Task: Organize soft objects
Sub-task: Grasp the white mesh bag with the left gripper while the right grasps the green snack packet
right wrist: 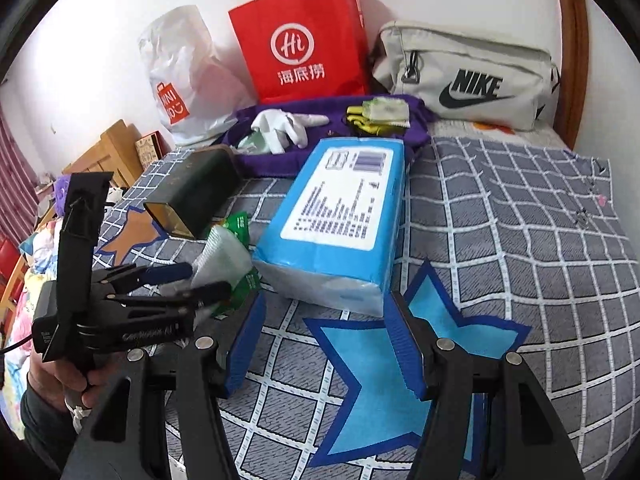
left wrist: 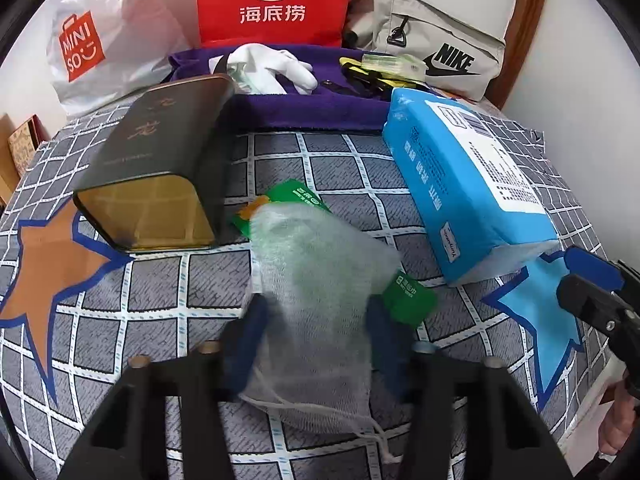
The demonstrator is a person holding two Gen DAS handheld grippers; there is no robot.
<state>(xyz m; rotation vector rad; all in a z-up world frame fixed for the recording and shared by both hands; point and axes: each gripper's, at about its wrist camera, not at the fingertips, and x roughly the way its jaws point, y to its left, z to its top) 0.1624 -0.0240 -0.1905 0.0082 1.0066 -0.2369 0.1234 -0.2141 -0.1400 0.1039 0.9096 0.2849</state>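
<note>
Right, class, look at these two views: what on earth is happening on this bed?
A person holds a two-finger gripper in each hand over a checked bedspread. The left gripper has its blue fingers on either side of a white mesh pouch with green packets inside, seemingly gripping it. The right gripper is open and empty, poised just short of a blue tissue pack. A dark tin lies nearby, and white gloves sit on a purple cloth further back.

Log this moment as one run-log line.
left gripper: closing around mesh pouch | right gripper: open, empty, above blue star | tissue pack: untouched on bedspread
</note>
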